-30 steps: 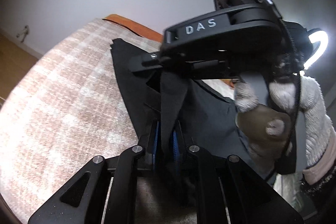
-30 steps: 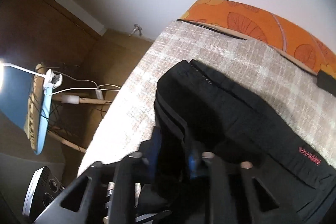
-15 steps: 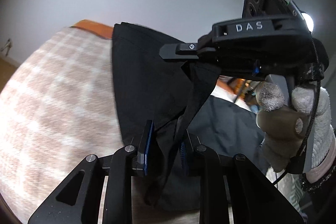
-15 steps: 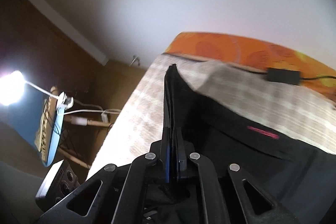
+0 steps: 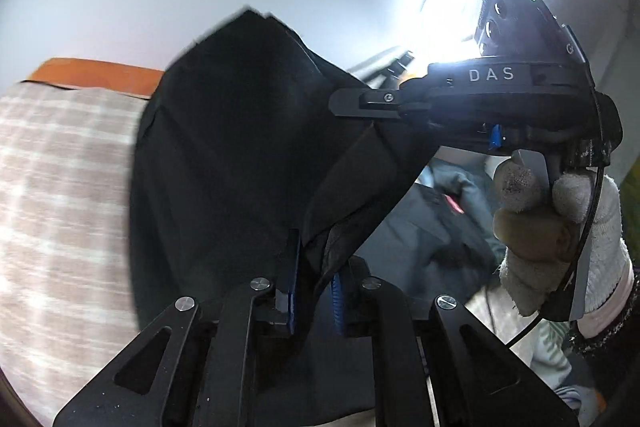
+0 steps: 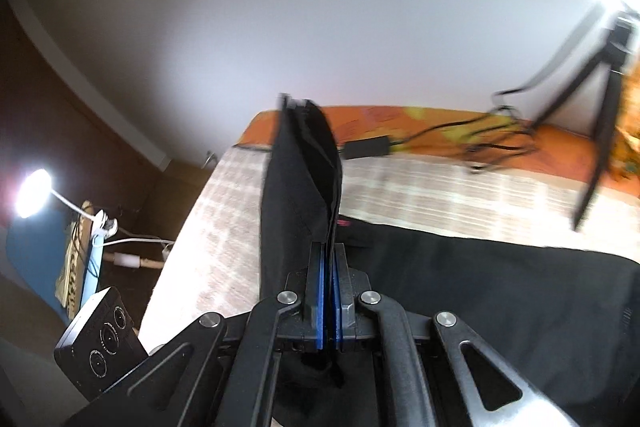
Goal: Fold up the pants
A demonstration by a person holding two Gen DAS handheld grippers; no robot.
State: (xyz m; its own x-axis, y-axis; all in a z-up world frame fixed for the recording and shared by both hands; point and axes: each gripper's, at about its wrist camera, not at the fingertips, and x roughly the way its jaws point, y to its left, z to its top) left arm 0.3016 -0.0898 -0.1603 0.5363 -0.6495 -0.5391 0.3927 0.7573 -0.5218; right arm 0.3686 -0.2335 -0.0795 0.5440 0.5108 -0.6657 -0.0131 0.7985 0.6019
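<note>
Both grippers clamp black pants (image 5: 240,155) lifted above a checked bedspread (image 5: 60,187). The left gripper (image 5: 314,287), its jaws just closing further, pinches a bunched fold. The right gripper (image 6: 329,291), its blue pads nearly together, grips a thin upright edge while the rest trails right across the bed. A gloved hand (image 5: 560,227) holds the right tool; a tripod (image 6: 600,123) stands at far right.

My left gripper (image 5: 314,291) pointing downward, jaws just been closing, pinching black pants (image 5: 240,147) fabric between blue pads. My right gripper (image 6: 329,297) clamping thin fabric edge, jaws nearly touching. My gloved right hand (image 5: 560,223) squeezing its trigger, up right of left gripper.
</note>
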